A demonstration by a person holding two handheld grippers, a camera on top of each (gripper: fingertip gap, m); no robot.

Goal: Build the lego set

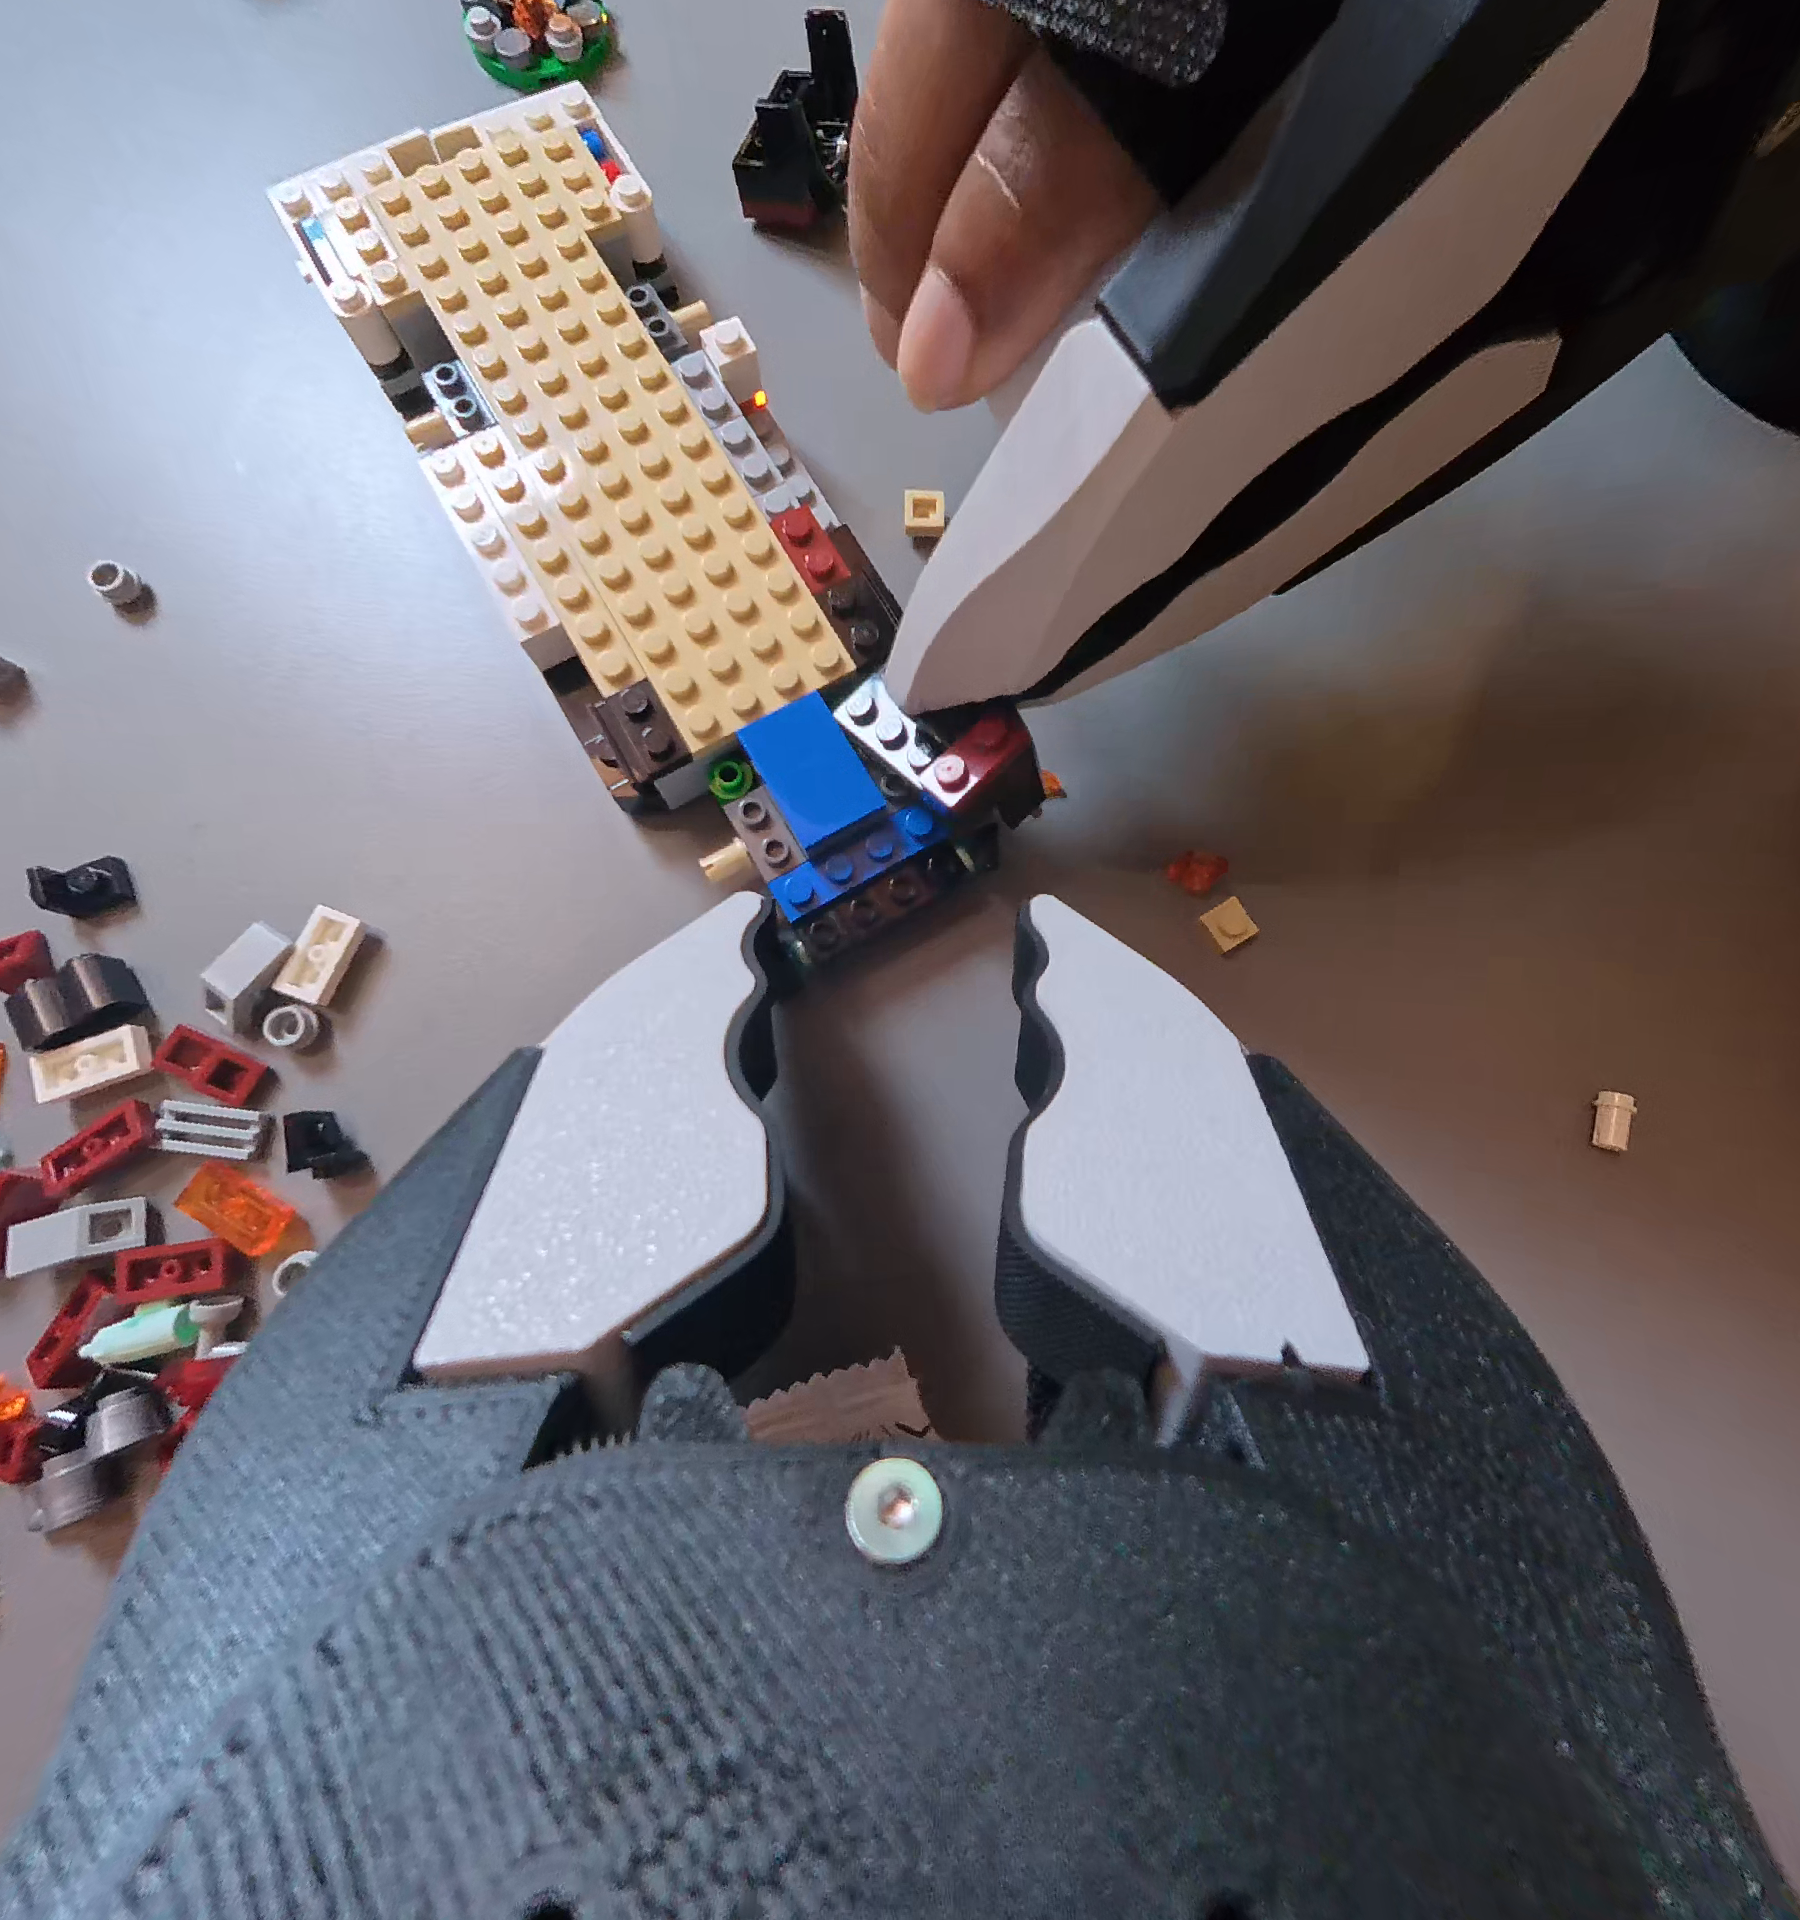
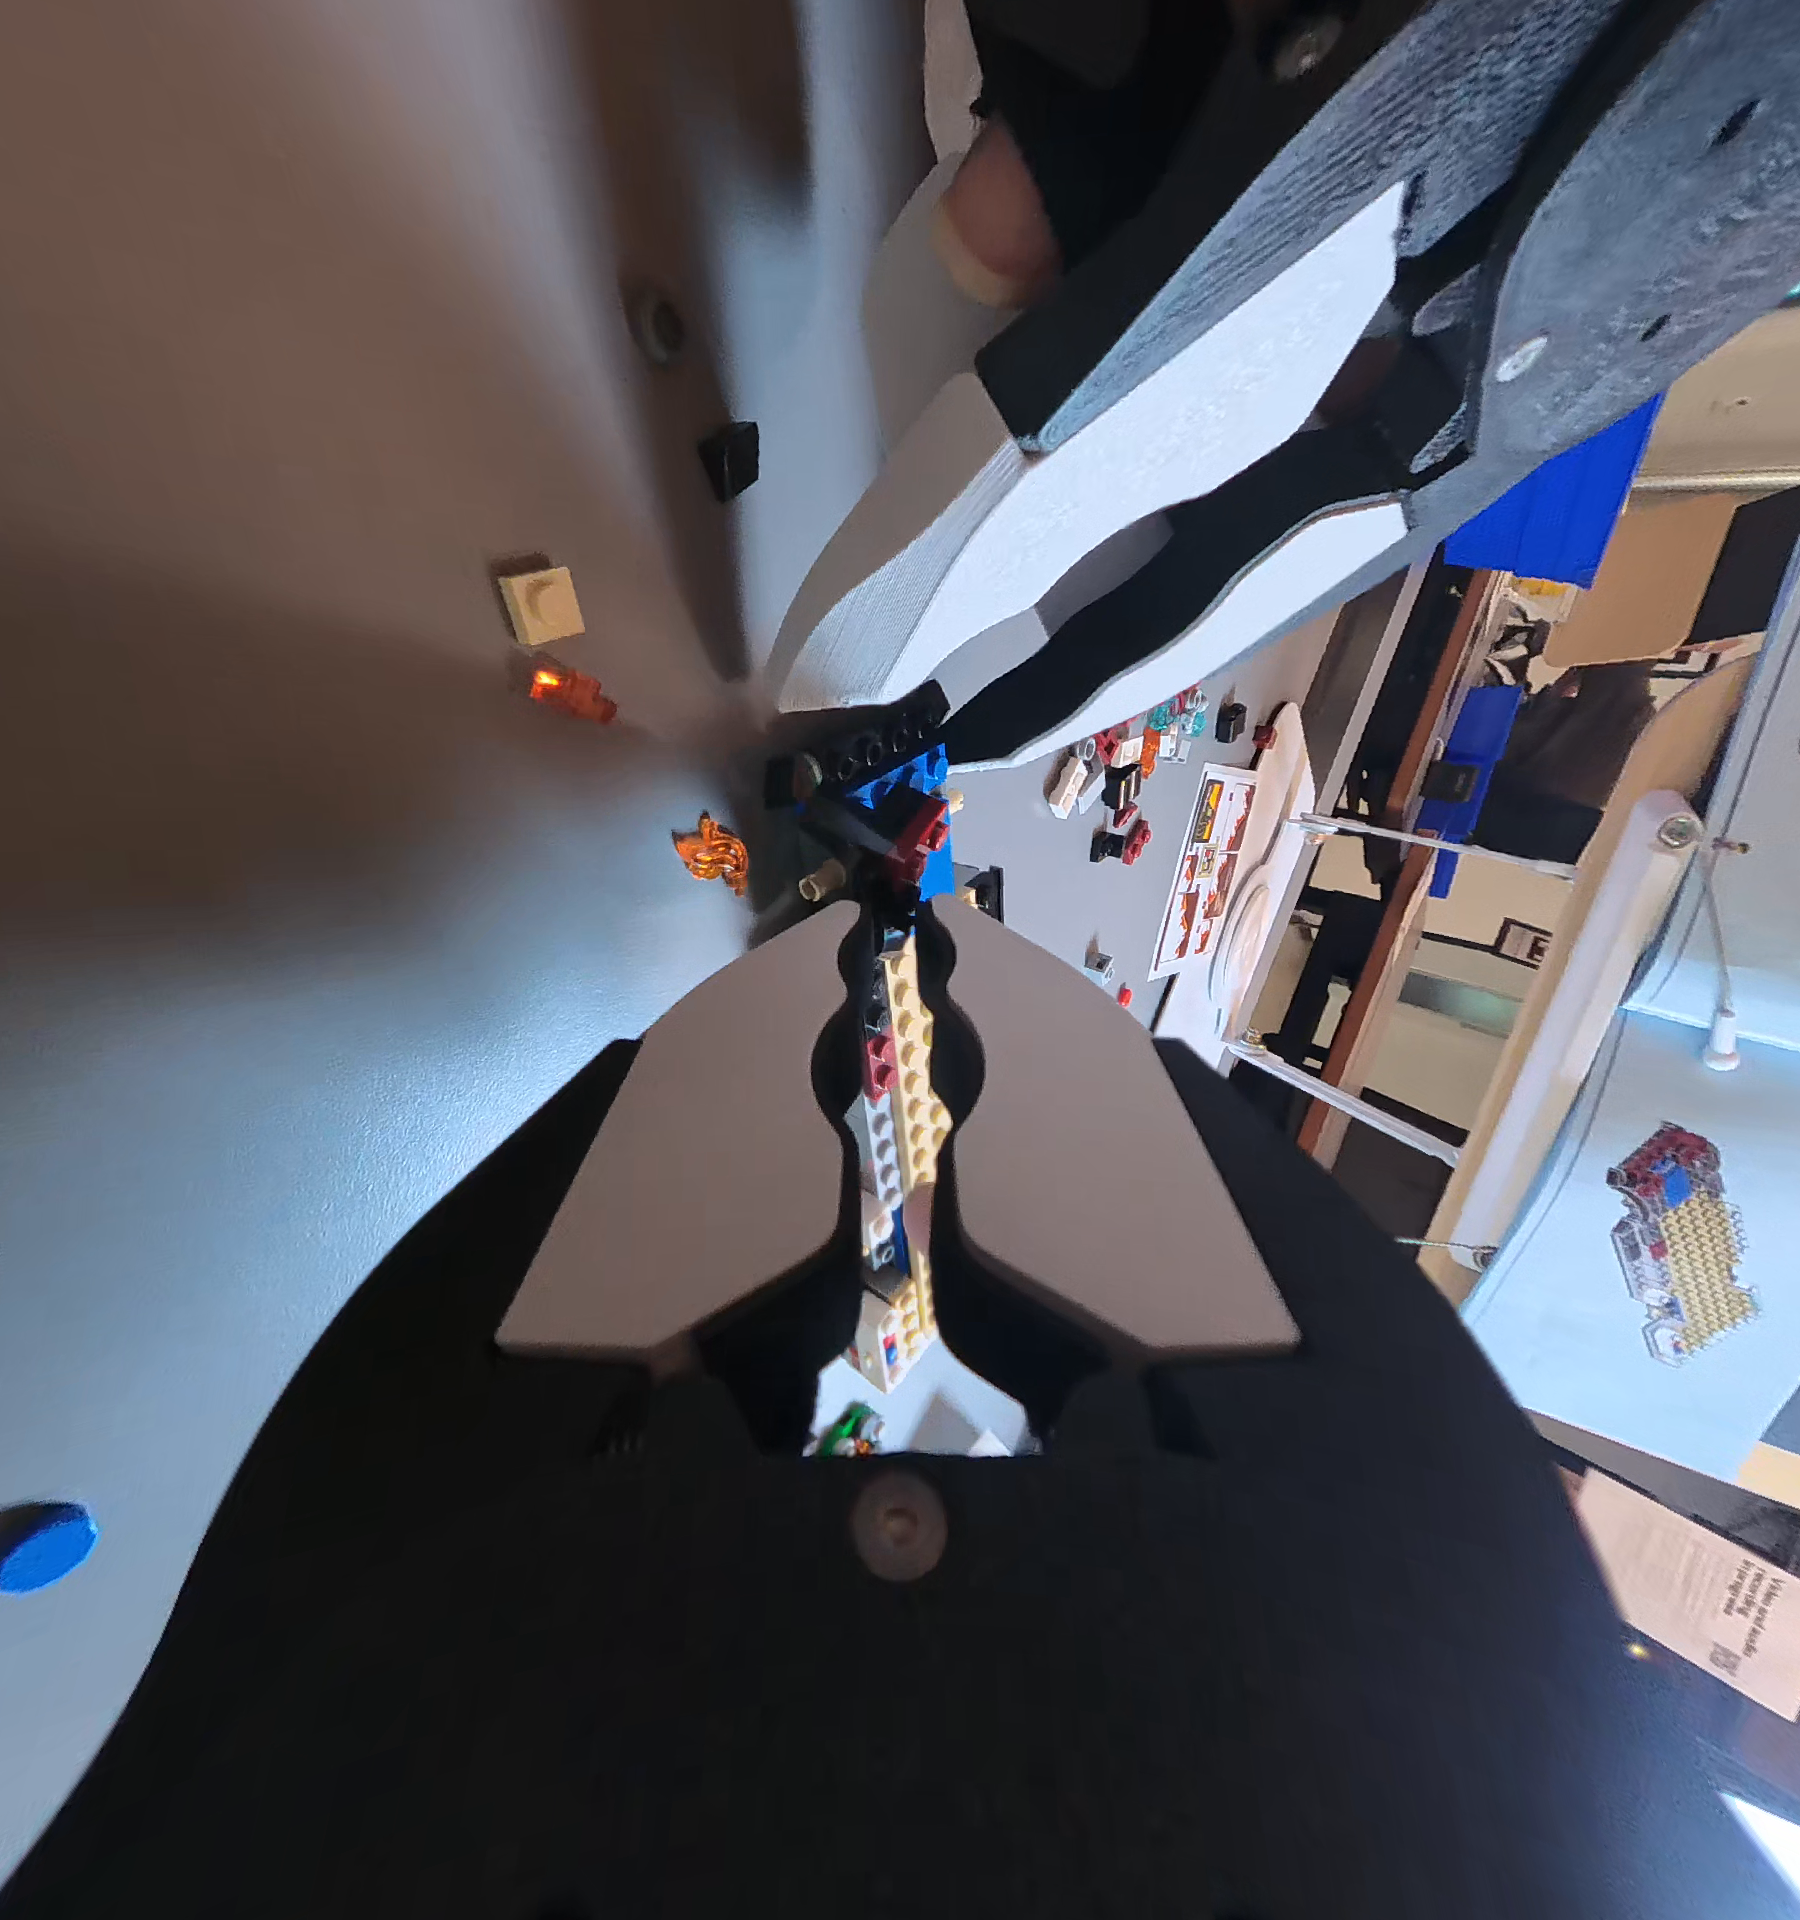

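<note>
On the grey worktop (image 1: 1395, 1351) lies a long tan brick model (image 1: 605, 447). The left gripper (image 1: 891, 925) stands spread wide just before the model's near blue end (image 1: 854, 862), one fingertip touching it. The right gripper (image 2: 891, 914) is clenched on a dark piece at the model's near right corner. Loose bricks (image 1: 127, 1143) lie to the left.

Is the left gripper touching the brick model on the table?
Cannot tell. In the left wrist view, the left gripper is open around the brick model's blue end; one fingertip overlaps it.
</note>
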